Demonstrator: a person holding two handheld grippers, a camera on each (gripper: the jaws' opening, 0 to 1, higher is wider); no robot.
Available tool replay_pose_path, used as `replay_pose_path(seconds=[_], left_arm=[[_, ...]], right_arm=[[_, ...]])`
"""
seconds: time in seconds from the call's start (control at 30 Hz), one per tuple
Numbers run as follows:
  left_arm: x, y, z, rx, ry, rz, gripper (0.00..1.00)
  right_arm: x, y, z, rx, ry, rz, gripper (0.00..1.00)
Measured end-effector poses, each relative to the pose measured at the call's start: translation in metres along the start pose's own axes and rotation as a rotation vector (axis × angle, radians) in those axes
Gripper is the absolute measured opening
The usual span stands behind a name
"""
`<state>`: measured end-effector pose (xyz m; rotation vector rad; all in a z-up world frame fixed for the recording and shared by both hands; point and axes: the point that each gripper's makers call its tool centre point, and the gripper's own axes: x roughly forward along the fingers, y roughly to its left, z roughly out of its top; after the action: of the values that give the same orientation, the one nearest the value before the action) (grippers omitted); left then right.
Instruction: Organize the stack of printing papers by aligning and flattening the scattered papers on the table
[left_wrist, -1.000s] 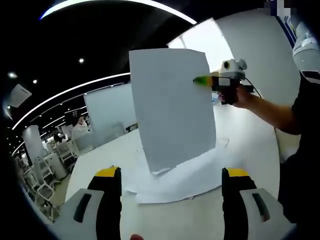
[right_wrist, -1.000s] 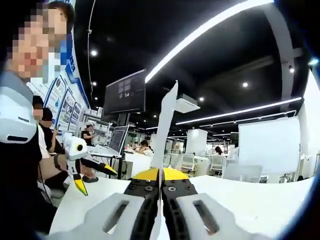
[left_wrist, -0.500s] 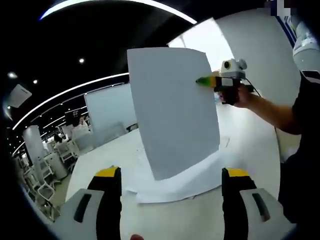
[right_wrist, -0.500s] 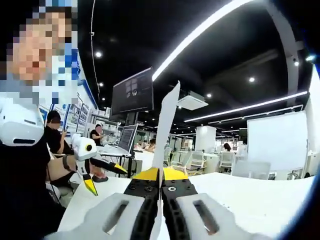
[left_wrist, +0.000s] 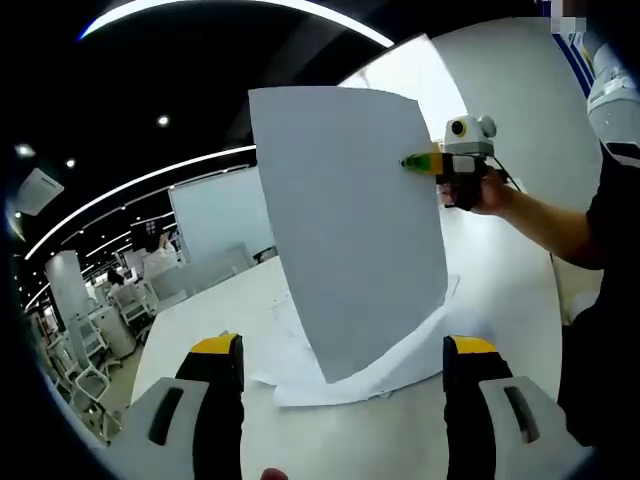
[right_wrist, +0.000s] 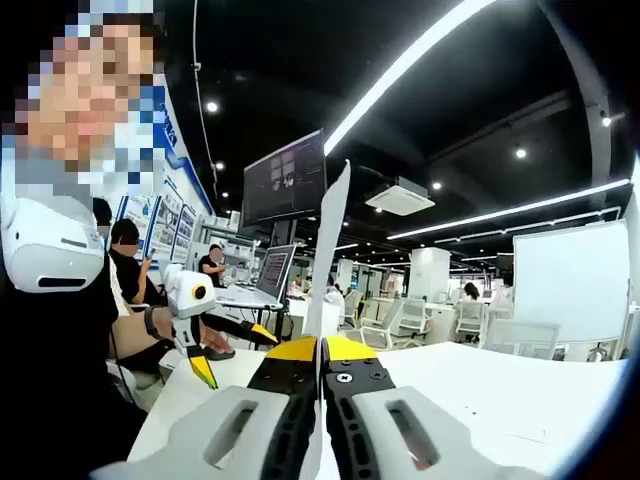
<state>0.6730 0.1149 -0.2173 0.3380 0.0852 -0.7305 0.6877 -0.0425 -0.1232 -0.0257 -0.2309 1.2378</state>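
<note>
In the left gripper view, the left gripper (left_wrist: 344, 350) is being held low over the white table (left_wrist: 500, 280), and its two yellow-tipped jaws are spread wide apart with nothing between them and nothing being touched. Just past the jaws, a loose pile of white papers (left_wrist: 350, 375) is lying flat on the table, with edges that are not lined up. Above the pile, one sheet of paper (left_wrist: 345, 220) is being held up in the air, almost upright and a little bent, with its lower corner hanging just over the pile; whether it is touching the pile cannot be told. This sheet is being pinched at its right edge by the right gripper (left_wrist: 425, 162), which is being held in a person's hand (left_wrist: 487, 193). Far behind, white boards and long ceiling lights are being seen. In the right gripper view, the right gripper (right_wrist: 320, 349) is seen close up, and its jaws are pressed together on the sheet of paper (right_wrist: 330, 240), which is seen edge-on as a thin white strip going up from between the yellow tips. To the left, a little farther off, the left gripper (right_wrist: 232, 350) is being held out over the table (right_wrist: 500, 400) with its jaws spread open. Farther back, a dark screen (right_wrist: 285, 178) is hanging from above, and people are sitting at desks.
</note>
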Motion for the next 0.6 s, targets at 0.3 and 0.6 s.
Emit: replay_pose_path(seconds=[0.3, 0.6], left_arm=[[0.001, -0.002, 0.002, 0.004, -0.008, -0.004, 0.84], [-0.001, -0.002, 0.006, 0.009, -0.024, -0.005, 0.82]], right_arm=[[0.000, 0.012, 0.004, 0.027, -0.017, 0.061, 0.00], [0.002, 0.022, 0.002, 0.059, -0.008, 0.106, 0.00]])
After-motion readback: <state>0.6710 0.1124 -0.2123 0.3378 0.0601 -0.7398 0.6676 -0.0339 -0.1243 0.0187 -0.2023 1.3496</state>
